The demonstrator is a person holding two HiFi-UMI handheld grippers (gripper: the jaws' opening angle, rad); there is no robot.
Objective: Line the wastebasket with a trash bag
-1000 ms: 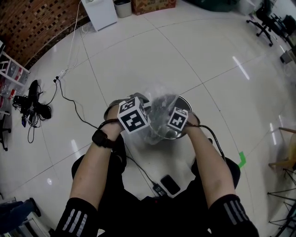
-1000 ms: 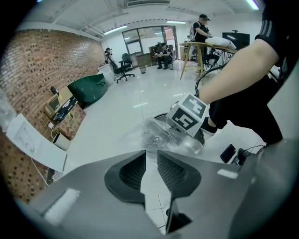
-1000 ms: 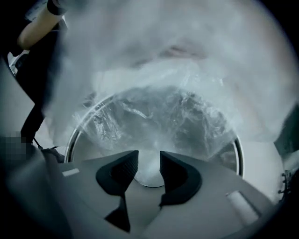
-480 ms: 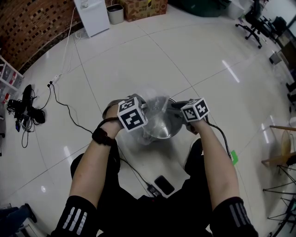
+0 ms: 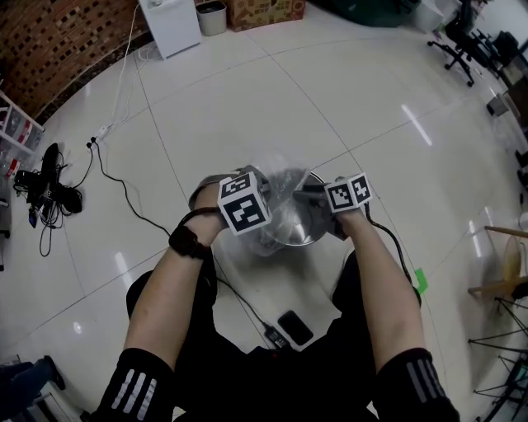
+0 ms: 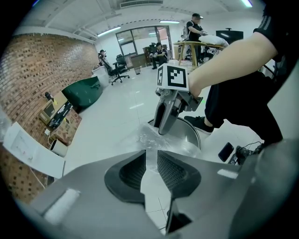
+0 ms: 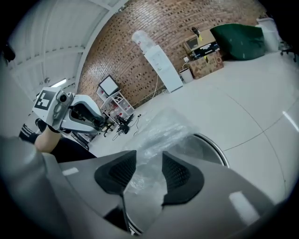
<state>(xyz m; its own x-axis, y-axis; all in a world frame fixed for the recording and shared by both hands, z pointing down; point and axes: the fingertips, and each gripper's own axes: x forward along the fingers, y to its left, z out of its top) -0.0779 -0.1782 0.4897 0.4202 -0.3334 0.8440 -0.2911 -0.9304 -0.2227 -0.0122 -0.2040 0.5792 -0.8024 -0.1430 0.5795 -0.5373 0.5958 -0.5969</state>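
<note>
A round metal wastebasket (image 5: 307, 235) stands on the white tiled floor in front of my knees. A clear trash bag (image 5: 276, 175) lies crumpled over its far left rim. My left gripper (image 5: 261, 185) is at that rim, and its narrow jaws are shut on a fold of the bag (image 6: 161, 140). The right gripper (image 5: 305, 194) hovers over the basket's right side, pointing left. Its jaws have just been opening and now stand apart. Bag film (image 7: 161, 128) shows loose between and beyond them above the rim (image 7: 217, 147), with neither pad pressing on it.
A phone (image 5: 295, 327) and a cable plug lie on the floor by my legs. A black cable (image 5: 124, 185) runs off to the left. A white cabinet (image 5: 171, 23), a small bin (image 5: 213, 15) and a box (image 5: 268, 10) stand far back. Wooden furniture (image 5: 503, 264) is at the right.
The right gripper has risen out of the basket, rolled over and shifted toward the right rim, its jaws spreading. The left gripper has stayed at the bag's edge.
</note>
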